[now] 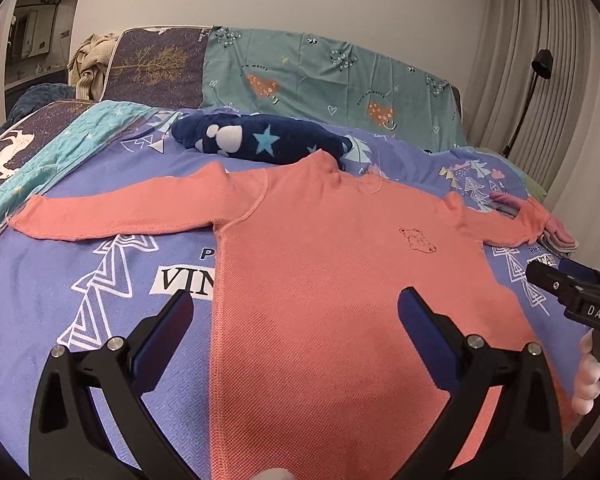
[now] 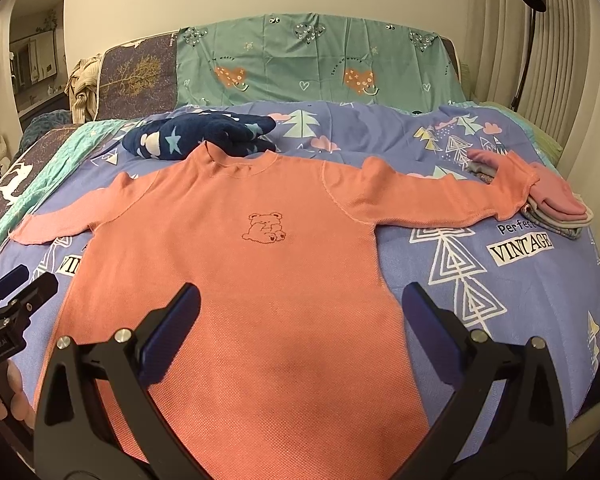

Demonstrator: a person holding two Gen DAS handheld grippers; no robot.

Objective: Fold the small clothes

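While the bed fills both views under a periwinkle cover printed with trees and the word VINTAGE, a teal heart-print sheet drapes its far end at 12 o'clock. Spread flat and face up across the middle of the bed lies the salmon long-sleeved shirt, both sleeves stretched out toward 9 and 3 o'clock, a small bear outline stitched on its chest. Just beyond its collar, at 11 o'clock in the right wrist view, sits a bunched navy fleece garment with stars. At 2 o'clock, touching the cuff of the sleeve on that side, rests a small stack of folded clothes, pink on top. The left claw hovers wide over the shirt's lower edge, holding nothing. The right claw is likewise spread wide above the hem, empty.
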